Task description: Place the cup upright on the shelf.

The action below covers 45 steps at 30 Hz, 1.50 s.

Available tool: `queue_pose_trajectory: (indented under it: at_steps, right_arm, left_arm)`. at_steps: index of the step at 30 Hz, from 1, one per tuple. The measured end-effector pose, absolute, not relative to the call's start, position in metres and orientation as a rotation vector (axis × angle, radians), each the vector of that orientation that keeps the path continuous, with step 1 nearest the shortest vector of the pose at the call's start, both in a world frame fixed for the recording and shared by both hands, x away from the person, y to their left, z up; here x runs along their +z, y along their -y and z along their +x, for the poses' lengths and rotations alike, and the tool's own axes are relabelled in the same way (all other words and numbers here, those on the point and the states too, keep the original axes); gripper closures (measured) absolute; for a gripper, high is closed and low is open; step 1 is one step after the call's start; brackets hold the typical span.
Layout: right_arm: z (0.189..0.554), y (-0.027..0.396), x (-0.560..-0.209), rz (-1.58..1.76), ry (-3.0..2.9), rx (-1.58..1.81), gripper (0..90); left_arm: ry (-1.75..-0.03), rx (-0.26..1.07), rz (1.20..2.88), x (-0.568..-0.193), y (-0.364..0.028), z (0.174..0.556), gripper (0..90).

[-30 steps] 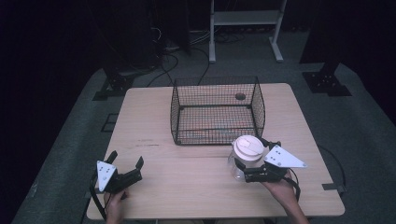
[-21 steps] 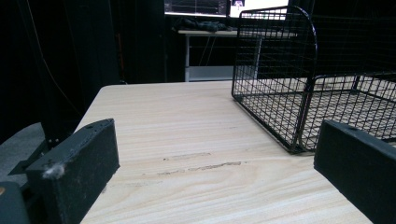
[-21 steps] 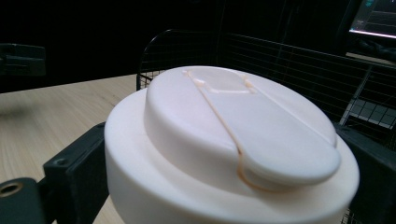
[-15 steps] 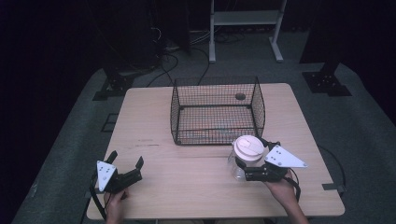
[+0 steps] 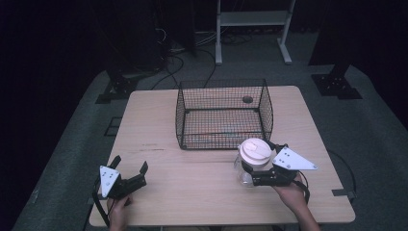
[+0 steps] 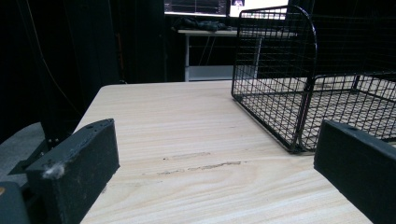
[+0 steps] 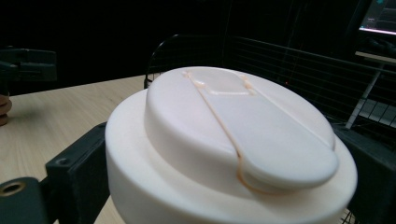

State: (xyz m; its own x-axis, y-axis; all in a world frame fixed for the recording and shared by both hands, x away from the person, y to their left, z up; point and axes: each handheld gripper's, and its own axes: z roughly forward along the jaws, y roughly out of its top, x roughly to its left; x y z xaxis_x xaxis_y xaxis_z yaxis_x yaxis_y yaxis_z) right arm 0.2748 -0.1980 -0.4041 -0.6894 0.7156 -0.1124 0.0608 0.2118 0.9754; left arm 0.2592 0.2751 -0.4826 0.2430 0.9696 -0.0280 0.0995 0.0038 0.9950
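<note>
Table (image 5: 202, 192): a light wood top, seen from above, with faint dark scuff marks near its middle on the left side.
Wire basket (image 5: 223, 113): a black open-topped mesh basket is set on the far half of the table; its front wall lies just beyond the jar. In the left gripper view it (image 6: 299, 79) is seen ahead and to the right, well apart from the left fingers.
Around the table: a grey floor, dark cables (image 5: 178, 62) on it behind the table, and a white frame stand (image 5: 252, 21) farther back.
Jar (image 5: 252, 161): a clear container with a wide white lid is placed on the table just in front of the basket's right front corner, upright as far as can be told.
Jar lid (image 7: 233, 135): cream-white and round, with a raised centre and a flip tab outlined by a thin orange-tinted seam.
Right gripper (image 5: 257, 171): held by a hand (image 5: 291, 192) at the near right; its fingers are clamped on the jar, one black finger (image 7: 77, 172) pressed to each side below the lid.
Left gripper (image 5: 130, 173): held at the near left corner; its fingers (image 6: 77, 163) are spread wide apart over bare table, with nothing between them.
</note>
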Motion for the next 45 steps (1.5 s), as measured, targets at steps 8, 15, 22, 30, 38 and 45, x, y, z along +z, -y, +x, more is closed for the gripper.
queue_pose_trajectory:
  at_steps: [8, 15, 22, 30, 38, 45]
  right_arm:
    - [0.280, 0.197, -0.387, 0.695, -1.949, 1.519, 4.4]
    - [0.285, 0.195, -0.373, 0.691, -1.962, 1.528, 4.4]
    - [0.287, 0.193, -0.354, 0.672, -1.949, 1.540, 4.4]
    - [0.292, 0.189, -0.333, 0.655, -1.943, 1.544, 4.4]
    - [0.297, 0.182, -0.312, 0.625, -1.933, 1.555, 4.4]
    - [0.304, 0.175, -0.298, 0.608, -1.924, 1.559, 4.4]
  left_arm:
    - [-1.102, 0.967, 1.374, -0.483, -0.275, 0.259, 0.0]
    - [-1.101, 0.969, 1.375, -0.483, -0.275, 0.259, 0.0]
    - [-1.101, 0.969, 1.376, -0.483, -0.275, 0.259, 0.0]
    - [-1.101, 0.965, 1.375, -0.483, -0.275, 0.259, 0.0]
    - [-1.101, 0.965, 1.372, -0.483, -0.275, 0.259, 0.0]
    - [-1.101, 0.963, 1.369, -0.483, -0.275, 0.259, 0.0]
